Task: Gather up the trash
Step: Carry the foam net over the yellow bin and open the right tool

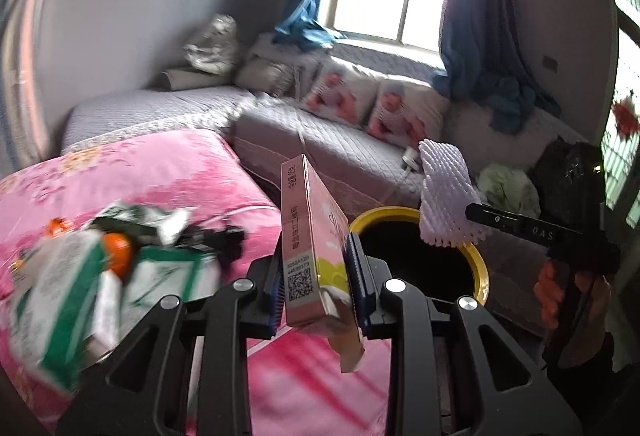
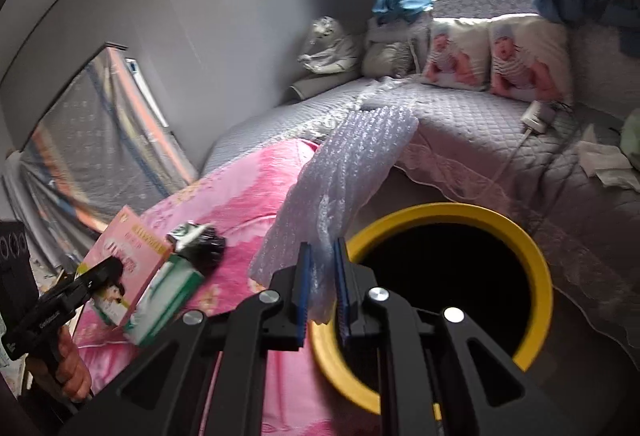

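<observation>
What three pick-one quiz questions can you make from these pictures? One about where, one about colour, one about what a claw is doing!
1. Where is the bin?
A. beside the pink blanket
B. on the windowsill
C. under a pillow

2. What colour is the bin's rim?
A. red
B. yellow
C. green

3. What is the left claw doing?
A. hanging open and empty
B. gripping a pink box
C. gripping an orange

Answers: 1 A, the bin stands right by the blanket's edge. 2 B, a yellow ring circles its dark mouth. 3 B, the box sits clamped between the blue pads.
</observation>
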Available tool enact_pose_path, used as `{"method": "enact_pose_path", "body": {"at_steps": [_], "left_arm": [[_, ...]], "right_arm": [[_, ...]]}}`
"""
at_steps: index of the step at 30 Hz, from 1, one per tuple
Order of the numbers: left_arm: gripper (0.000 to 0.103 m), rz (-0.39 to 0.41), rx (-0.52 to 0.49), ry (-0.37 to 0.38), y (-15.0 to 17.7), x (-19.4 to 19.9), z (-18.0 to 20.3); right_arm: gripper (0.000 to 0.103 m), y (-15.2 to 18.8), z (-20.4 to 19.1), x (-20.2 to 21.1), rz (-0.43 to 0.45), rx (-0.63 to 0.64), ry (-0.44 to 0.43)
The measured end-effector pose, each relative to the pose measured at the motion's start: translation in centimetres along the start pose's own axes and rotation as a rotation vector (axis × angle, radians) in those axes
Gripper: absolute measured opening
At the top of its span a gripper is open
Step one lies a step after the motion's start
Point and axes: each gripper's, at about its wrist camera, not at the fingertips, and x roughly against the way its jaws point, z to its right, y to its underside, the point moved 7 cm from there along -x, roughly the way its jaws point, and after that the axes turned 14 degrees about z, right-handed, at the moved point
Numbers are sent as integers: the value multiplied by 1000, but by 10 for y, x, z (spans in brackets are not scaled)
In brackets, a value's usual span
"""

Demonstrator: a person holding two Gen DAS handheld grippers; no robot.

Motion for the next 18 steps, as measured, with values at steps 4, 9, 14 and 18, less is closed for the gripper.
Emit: {"method": "enact_pose_path", "body": {"at_steps": [4,9,14,18], "left_arm": [[26,-57,-18,47,10,-41,20],[26,-110,-30,80,21,-81,35],[27,-143,-69,86,30,-119,54],[27,-174,-67,98,39,-141,67]], "right_arm": [[11,9,22,-1,-7,10,69],[11,21,47,1,-15,28,168],[11,32,70,-5,-45,36,266],[11,42,87,-5,-65,21,317]]}}
